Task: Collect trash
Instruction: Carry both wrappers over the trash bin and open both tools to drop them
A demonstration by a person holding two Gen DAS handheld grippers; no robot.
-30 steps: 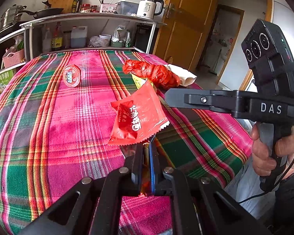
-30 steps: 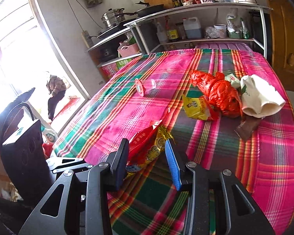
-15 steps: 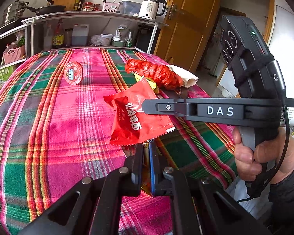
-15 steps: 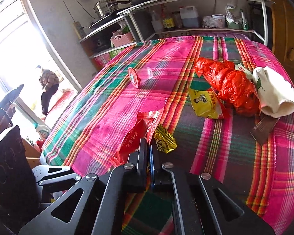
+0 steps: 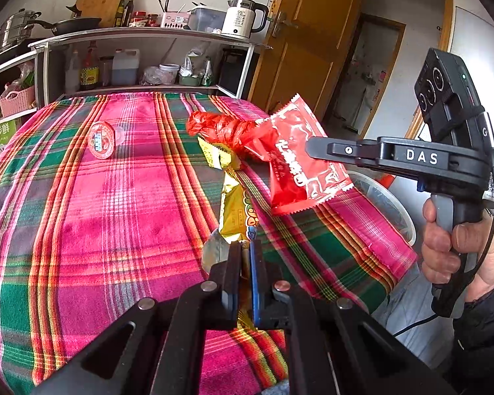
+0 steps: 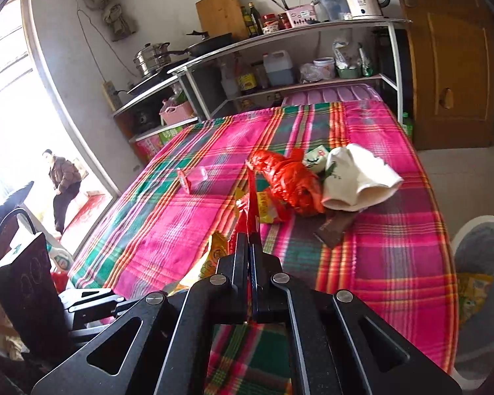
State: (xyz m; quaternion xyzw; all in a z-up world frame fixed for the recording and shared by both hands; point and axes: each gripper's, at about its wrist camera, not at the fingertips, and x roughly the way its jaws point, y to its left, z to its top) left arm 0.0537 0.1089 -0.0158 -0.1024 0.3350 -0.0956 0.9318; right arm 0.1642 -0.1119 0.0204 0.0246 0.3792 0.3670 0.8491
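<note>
A red snack packet (image 5: 299, 161) hangs in the air above the table's right side, with my right gripper (image 5: 313, 148) shut on its edge. From the right wrist view the packet (image 6: 251, 197) shows edge-on, rising from the shut right gripper (image 6: 249, 240). My left gripper (image 5: 245, 250) is shut on a gold wrapper (image 5: 235, 210) that stands up from the plaid tablecloth (image 5: 115, 214). The gold wrapper (image 6: 210, 260) and the left gripper's body (image 6: 92, 299) also appear low on the left in the right wrist view.
On the cloth lie a crumpled red plastic bag (image 6: 286, 177), a yellow packet (image 6: 266, 207), a white bag (image 6: 355, 177), a brown wrapper (image 6: 332, 228) and a red-lidded jelly cup (image 5: 102, 140). A white bin (image 6: 480, 247) stands off the table's right edge. Shelves stand behind.
My right gripper closed on the red packet and lifted it off the cloth, up and to the right. That uncovered the gold wrapper, which the left gripper still holds.
</note>
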